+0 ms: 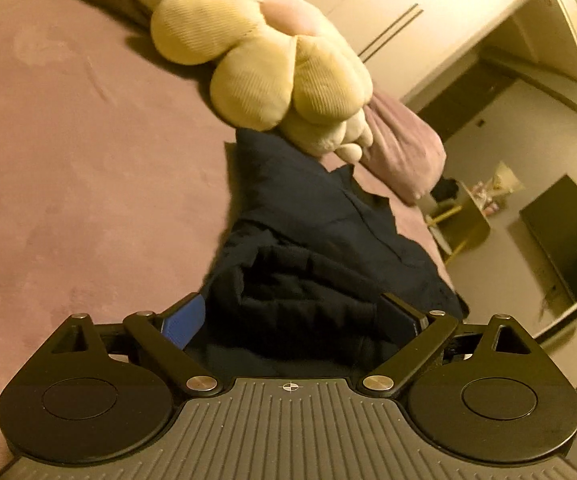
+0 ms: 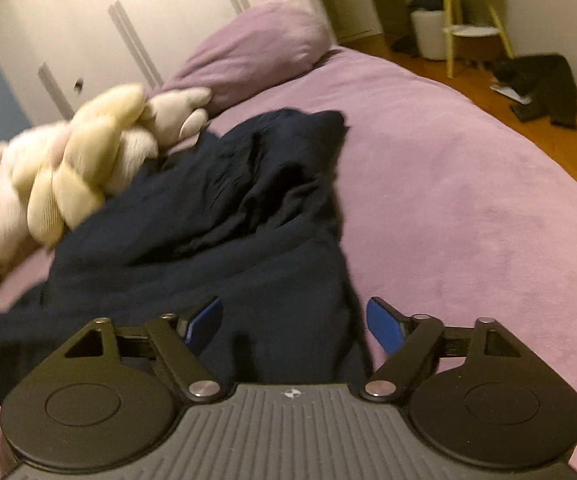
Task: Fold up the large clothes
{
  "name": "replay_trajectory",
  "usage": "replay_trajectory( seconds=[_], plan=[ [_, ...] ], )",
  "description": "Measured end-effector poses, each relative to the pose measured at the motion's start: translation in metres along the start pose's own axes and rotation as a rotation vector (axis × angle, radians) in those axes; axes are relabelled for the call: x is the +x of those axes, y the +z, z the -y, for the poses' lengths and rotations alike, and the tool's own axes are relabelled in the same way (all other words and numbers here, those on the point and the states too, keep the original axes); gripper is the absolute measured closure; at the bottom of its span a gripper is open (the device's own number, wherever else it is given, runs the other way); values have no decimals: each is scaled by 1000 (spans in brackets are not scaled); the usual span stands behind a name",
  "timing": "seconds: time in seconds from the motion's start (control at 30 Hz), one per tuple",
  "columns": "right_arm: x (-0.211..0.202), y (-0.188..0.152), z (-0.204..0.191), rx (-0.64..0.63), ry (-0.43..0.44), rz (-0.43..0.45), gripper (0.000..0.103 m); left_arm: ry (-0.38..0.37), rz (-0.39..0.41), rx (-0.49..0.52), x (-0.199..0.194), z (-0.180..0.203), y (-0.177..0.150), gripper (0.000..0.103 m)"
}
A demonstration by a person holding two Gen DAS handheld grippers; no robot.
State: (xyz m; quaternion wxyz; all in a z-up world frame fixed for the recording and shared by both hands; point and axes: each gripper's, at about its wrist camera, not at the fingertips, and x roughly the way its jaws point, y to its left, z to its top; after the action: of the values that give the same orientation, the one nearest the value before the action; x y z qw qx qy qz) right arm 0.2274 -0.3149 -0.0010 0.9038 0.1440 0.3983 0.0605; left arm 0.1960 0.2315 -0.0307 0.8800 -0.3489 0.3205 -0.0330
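So the dark garment [image 2: 216, 216] lies bunched on the purple bed [image 2: 468, 208], probably just dropped mid-fold. Left gripper [image 1: 292, 320] and right gripper [image 2: 294, 320] both hang over its near edge, jaws spread, gripping nothing. The plush toy [image 2: 68, 176] rests on the garment's far side, and I'd guess it blocks spreading things flat; a pillow [image 2: 256, 44] sits beyond it.

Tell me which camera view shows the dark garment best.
The right wrist view: the dark garment spreads rumpled over the purple bed, its full width visible beside the plush toy. The left wrist view shows only a narrower bunched strip of it, dim and partly hidden behind the gripper body.
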Motion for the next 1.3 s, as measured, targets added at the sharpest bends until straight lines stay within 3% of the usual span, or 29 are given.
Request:
replay_trajectory(
  seconds=[0.1, 0.2, 0.23, 0.3, 0.5, 0.67, 0.77, 0.87, 0.9, 0.93, 0.97, 1.13, 1.2, 1.3],
  plan=[
    [13, -1, -14, -103, -46, -28, 35, 41, -32, 84, -2, 1, -8, 6],
    [23, -3, -19, -150, -67, -44, 63, 68, -57, 133, -5, -4, -14, 6],
    [24, -3, -20, -161, -79, -36, 81, 74, -58, 134, -6, -6, -15, 6],
    [21, -3, -22, -176, -99, -1, 88, 94, -59, 122, -1, -11, -14, 6],
    [1, -7, -25, -184, -69, 132, 90, 90, -90, 153, 29, -5, -14, 12],
    [7, -8, -23, -182, -40, 103, 85, 119, -148, 162, 52, -1, -14, 38],
    [17, -4, -19, -146, -3, 40, 69, 157, -140, 193, 50, 4, -14, 55],
    [26, -5, -24, -172, -8, 5, 68, 160, -130, 196, 45, 6, -14, 70],
    [28, -6, -27, -193, -22, 2, 74, 161, -123, 196, 42, 8, -13, 72],
    [30, -6, -32, -222, -44, 1, 89, 164, -113, 201, 39, 11, -12, 76],
    [31, -8, -37, -255, -75, 6, 94, 163, -105, 208, 35, 13, -10, 78],
    [10, -1, -47, -286, -126, 98, 96, 154, -5, 233, 11, 31, 12, 81],
    [-4, 11, -48, -260, -120, 162, 96, 120, 33, 215, 8, 36, 28, 82],
    [-14, 36, -54, -234, -111, 250, 96, 143, 99, 248, 18, 53, 48, 83]
  ],
)
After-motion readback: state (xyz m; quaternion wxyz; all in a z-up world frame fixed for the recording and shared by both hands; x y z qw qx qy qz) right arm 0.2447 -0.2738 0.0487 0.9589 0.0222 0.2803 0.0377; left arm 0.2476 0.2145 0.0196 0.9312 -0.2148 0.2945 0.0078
